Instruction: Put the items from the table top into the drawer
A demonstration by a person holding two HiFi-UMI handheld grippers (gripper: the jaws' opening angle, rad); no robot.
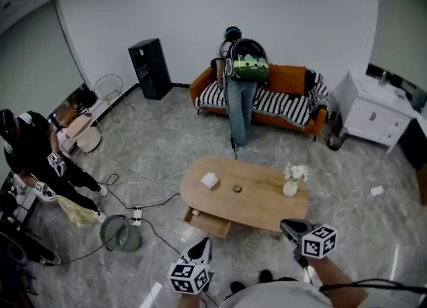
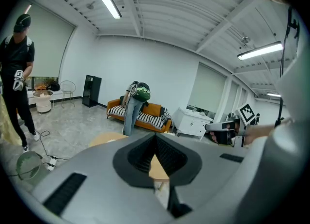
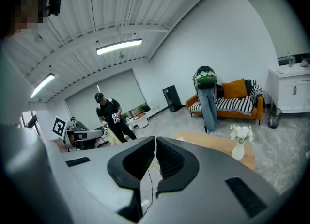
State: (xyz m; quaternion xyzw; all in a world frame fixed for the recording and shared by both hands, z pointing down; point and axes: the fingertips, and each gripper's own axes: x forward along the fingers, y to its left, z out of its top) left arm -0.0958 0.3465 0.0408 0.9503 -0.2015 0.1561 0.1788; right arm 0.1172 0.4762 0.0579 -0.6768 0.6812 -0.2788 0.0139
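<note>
Left hand-held gripper point(image 1: 203, 243), right hand-held gripper point(image 1: 289, 227): both hovering closed, empty, near side of worktop point(image 1: 260, 205). Risk: right one clipping vase point(image 1: 289, 188) while reaching, tipping it.

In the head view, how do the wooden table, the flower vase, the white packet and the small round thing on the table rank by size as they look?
1. wooden table
2. flower vase
3. white packet
4. small round thing
The three small things share one table top, so nearness hardly skews the order.
</note>
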